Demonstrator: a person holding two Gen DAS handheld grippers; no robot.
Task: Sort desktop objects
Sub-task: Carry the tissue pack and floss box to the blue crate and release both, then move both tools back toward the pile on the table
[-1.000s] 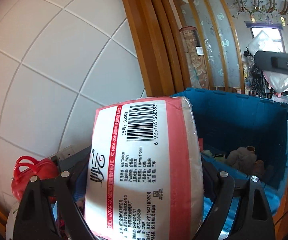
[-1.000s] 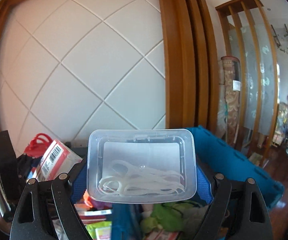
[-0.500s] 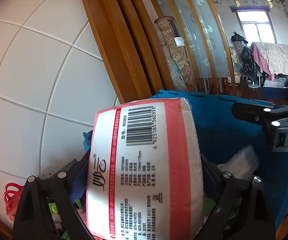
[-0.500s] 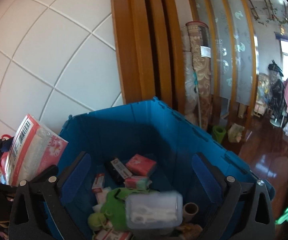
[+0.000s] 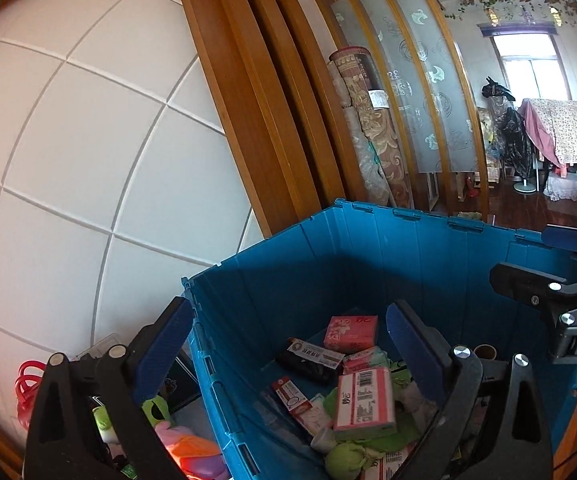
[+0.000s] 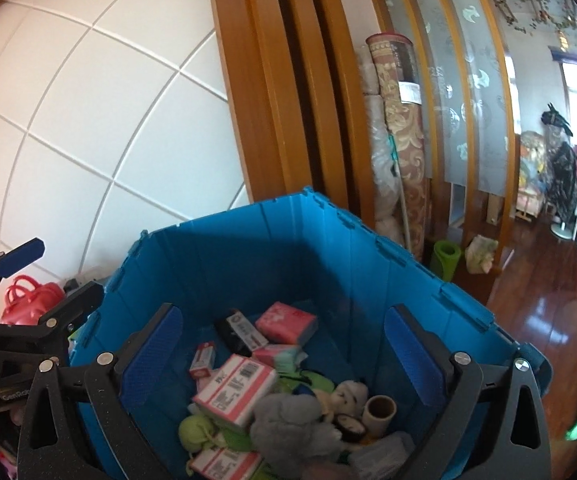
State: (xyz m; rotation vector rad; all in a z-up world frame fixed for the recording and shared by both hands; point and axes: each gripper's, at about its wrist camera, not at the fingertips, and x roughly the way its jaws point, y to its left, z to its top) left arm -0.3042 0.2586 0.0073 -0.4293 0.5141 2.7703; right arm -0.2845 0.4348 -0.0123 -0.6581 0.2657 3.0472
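A blue crate (image 5: 408, 216) (image 6: 248, 216) holds several small packs and toys. The pink and white tissue pack (image 5: 364, 400) (image 6: 236, 392) lies flat inside it with its barcode up. At the crate's near right corner rests the clear plastic box of floss picks (image 6: 384, 452). My left gripper (image 5: 288, 336) hovers above the crate's left wall; its jaws are opening and nothing is between them. My right gripper (image 6: 284, 340) stands open and empty over the crate's middle. Each gripper shows in the other's view: left gripper (image 6: 48, 280), right gripper (image 5: 544, 258).
A grey plush toy (image 6: 288, 420), a cardboard tube (image 6: 378, 410) and a green ball (image 5: 344, 460) lie in the crate. Left of it sit a red bag (image 6: 32, 300) and colourful items (image 5: 184, 448). Behind are a white tiled wall, wooden frames and rolled carpets (image 5: 368, 120).
The tissue pack has left the left gripper and the clear box has left the right one; both now lie in the crate. Both grippers opened and swung over the crate.
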